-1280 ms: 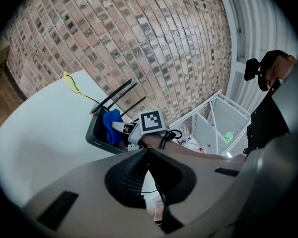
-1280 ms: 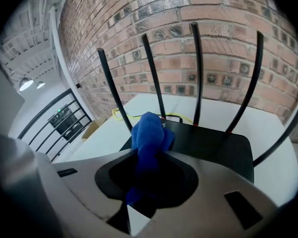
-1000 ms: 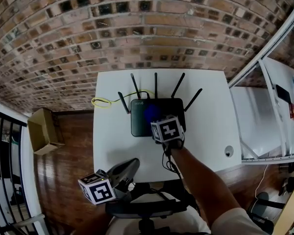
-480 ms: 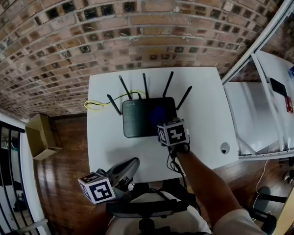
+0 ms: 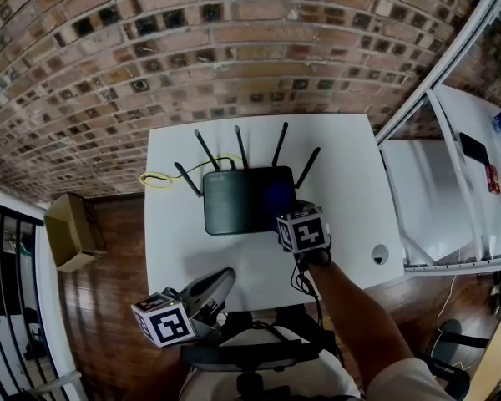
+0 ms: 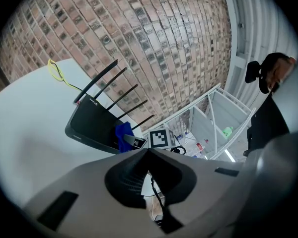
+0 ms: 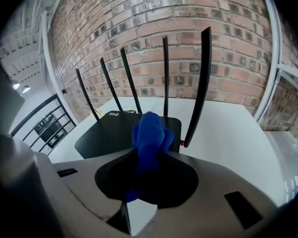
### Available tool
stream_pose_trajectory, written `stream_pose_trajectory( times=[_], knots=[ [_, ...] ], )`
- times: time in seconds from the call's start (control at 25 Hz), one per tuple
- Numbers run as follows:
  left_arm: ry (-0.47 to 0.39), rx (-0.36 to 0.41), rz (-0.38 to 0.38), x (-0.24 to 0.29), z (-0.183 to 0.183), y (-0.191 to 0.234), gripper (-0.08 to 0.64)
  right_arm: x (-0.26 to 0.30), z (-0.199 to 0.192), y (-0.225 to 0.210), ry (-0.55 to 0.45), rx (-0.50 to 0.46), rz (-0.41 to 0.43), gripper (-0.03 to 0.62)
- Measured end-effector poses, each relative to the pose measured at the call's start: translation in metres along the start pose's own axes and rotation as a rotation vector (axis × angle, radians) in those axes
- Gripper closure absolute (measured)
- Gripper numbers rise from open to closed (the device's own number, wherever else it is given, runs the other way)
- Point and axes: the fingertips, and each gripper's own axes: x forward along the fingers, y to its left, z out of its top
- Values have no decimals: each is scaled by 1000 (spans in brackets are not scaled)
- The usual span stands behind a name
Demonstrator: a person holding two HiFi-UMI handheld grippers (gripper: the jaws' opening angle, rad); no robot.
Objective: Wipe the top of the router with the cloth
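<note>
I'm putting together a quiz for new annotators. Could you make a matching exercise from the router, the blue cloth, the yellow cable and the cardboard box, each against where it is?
1 router
2 blue cloth
3 yellow cable
4 cardboard box

A on the floor, left of the table
B clamped in the right gripper
C at the middle of the table
D looped near the table's far left edge

Pairs: 1-C, 2-B, 3-D, 4-A

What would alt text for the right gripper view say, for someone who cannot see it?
The right gripper holds a blue cloth at the near edge of a black router with five antennas, on a white table before a brick wall.
</note>
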Motion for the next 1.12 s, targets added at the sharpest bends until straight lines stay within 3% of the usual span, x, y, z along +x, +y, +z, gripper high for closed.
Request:
stream_pose_trajectory(
  times=[0.24, 0.52, 0.88, 1.12],
  knots=[
    [-62, 15, -22, 12, 11, -16, 551, -9, -10, -20, 1, -1, -1, 486],
    [-67, 51, 21, 26, 5, -22, 551, -18, -17, -41, 5, -1, 19, 486],
    [-99, 23, 59, 46, 0, -34, 551, -30, -36, -82, 68, -14, 11, 486],
    [-135, 7, 77, 64, 1, -36, 551, -46, -31, -107, 29, -19, 28, 486]
  ],
)
